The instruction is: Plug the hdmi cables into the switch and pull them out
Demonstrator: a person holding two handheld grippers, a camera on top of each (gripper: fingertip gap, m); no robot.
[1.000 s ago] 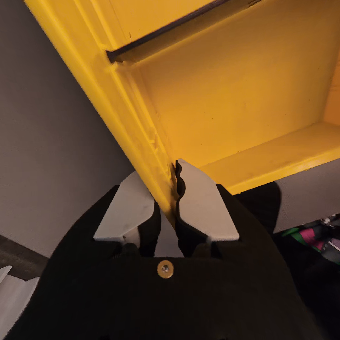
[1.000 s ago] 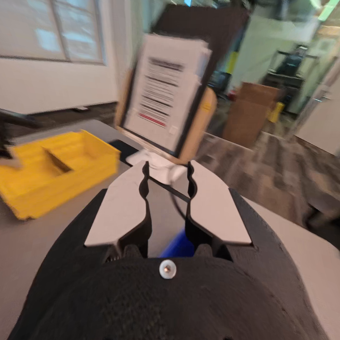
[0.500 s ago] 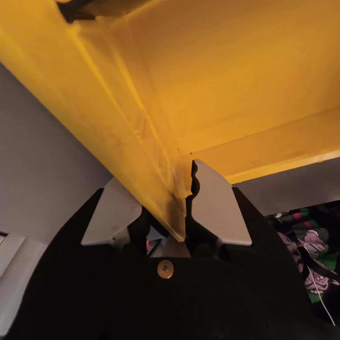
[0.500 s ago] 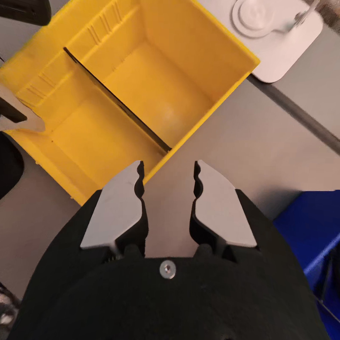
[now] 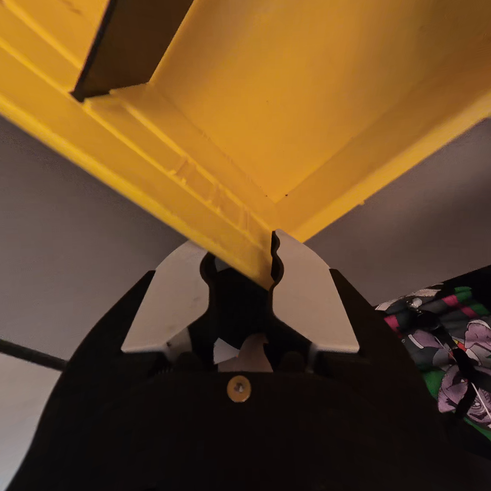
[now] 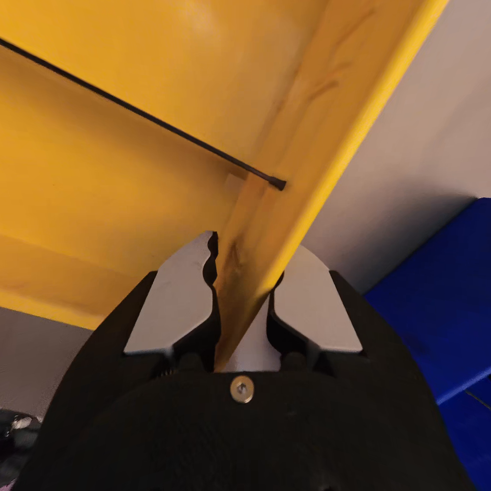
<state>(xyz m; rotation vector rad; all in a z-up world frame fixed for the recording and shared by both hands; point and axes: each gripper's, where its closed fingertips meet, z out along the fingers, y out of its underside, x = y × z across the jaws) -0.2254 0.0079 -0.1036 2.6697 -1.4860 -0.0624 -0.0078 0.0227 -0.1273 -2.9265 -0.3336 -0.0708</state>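
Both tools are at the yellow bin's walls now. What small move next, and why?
Probably close the right tool onto the yellow bin wall. Its fingers straddle that wall with a gap showing, while the left tool already pinches the opposite corner. A grip on both sides should let the bin be moved level.

Left hand-held gripper (image 5: 240, 255) clamped on something, right hand-held gripper (image 6: 248, 255) part-open, straddling something

Right hand-held gripper (image 6: 245, 268) astride yellow bin (image 6: 132, 186) wall, blue bin (image 6: 430, 305) beside
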